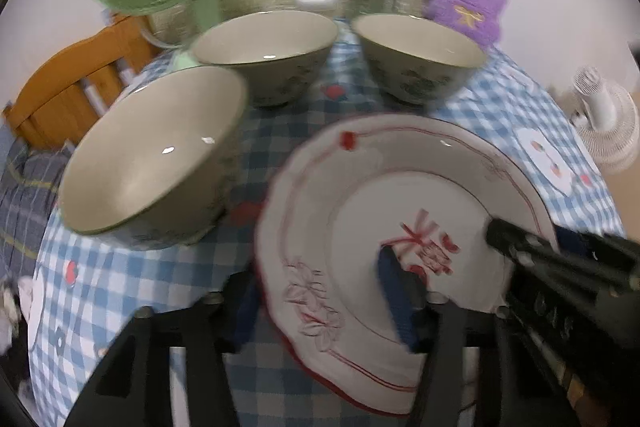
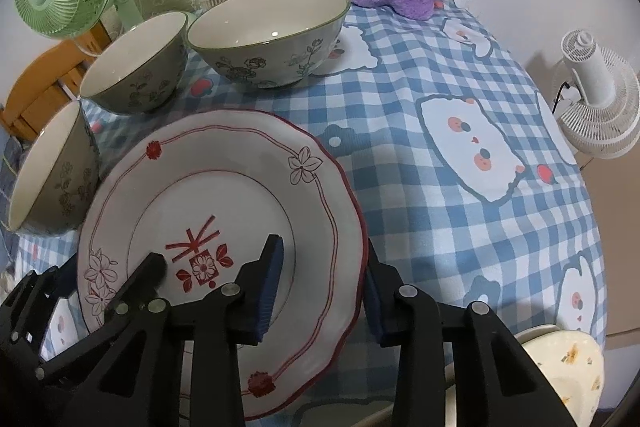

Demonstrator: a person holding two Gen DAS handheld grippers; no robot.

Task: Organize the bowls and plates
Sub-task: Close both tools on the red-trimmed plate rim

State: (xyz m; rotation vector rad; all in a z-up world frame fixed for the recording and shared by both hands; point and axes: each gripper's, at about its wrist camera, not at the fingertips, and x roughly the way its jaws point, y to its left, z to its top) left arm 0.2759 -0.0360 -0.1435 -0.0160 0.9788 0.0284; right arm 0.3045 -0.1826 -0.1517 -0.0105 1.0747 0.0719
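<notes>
Since the plate (image 2: 224,211) is glazed ceramic, I'd judge it stiff, fairly heavy, slick and chippable, so the scalloped rim is the only sensible place to pinch, with a two-sided hold to stop it tipping. It sits on the checked cloth of the worktop (image 2: 460,227), near edge, with three floral bowls (image 2: 266,35) just beyond it; the nearest bowl on the left is close beside the plate's rim, contact unclear. Right tongs (image 2: 320,291) straddle the plate's right rim, one blue pad over the inner face, the other outside and under the edge, gap narrow; looks like a grip on the rim, though full pad contact is hard to confirm. Left tongs (image 1: 320,307) do the same on the near-left rim in the left wrist view: one pad on top of the plate, the other below the edge, narrowed around it. Left wrist view is blurred. Plate rim looks slightly raised off the cloth on the near side, can't be sure. A second small dish (image 2: 568,359) lies at the lower right, apart from the plate.
</notes>
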